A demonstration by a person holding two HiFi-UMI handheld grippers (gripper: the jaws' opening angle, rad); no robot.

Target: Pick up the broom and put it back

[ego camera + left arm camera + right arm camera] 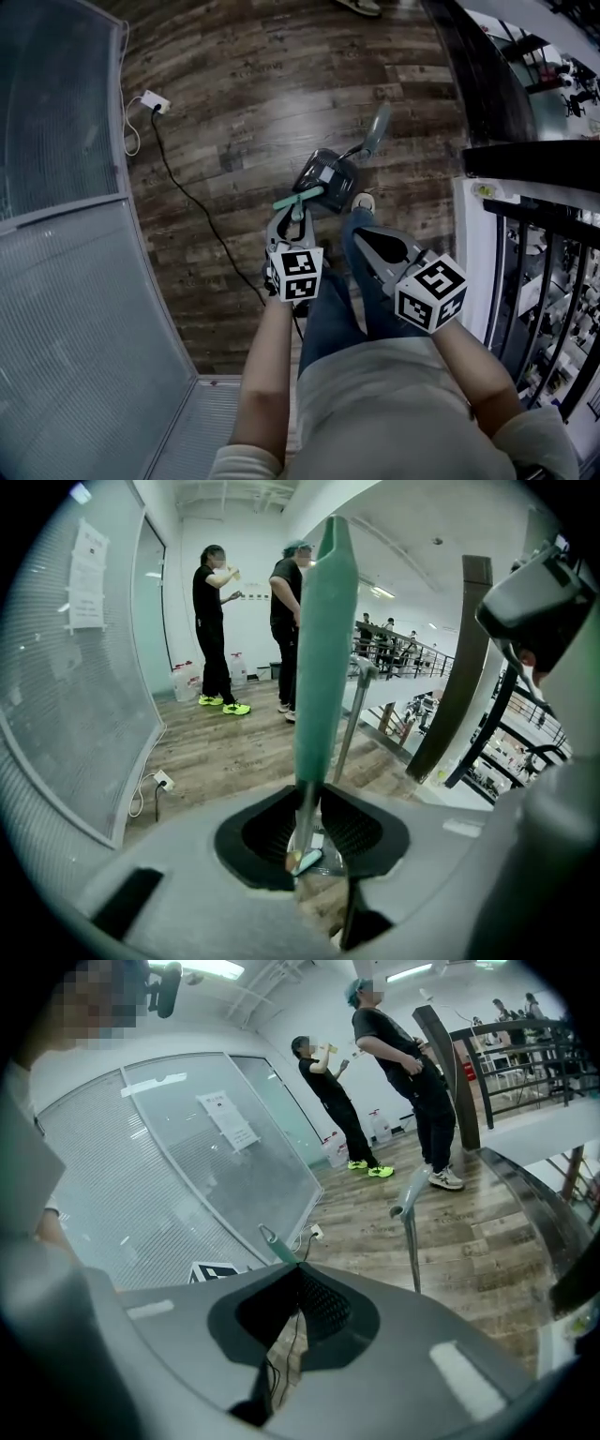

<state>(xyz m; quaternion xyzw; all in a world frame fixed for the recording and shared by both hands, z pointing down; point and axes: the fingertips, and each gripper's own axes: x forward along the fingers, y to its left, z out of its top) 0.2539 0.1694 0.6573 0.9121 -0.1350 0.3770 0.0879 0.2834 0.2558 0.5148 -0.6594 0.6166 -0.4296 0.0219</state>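
The broom [323, 649] was already off the wooden floor [234, 84], its teal handle clamped in your left claw [314, 829], while your right claw [298, 1283] was closed and empty, so returning it, probably beside the dustpan [326, 173], was still left.

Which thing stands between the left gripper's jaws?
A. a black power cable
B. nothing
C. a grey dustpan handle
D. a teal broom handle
D: in the left gripper view the teal broom handle rises from between the jaws of the left gripper, which are closed on it.
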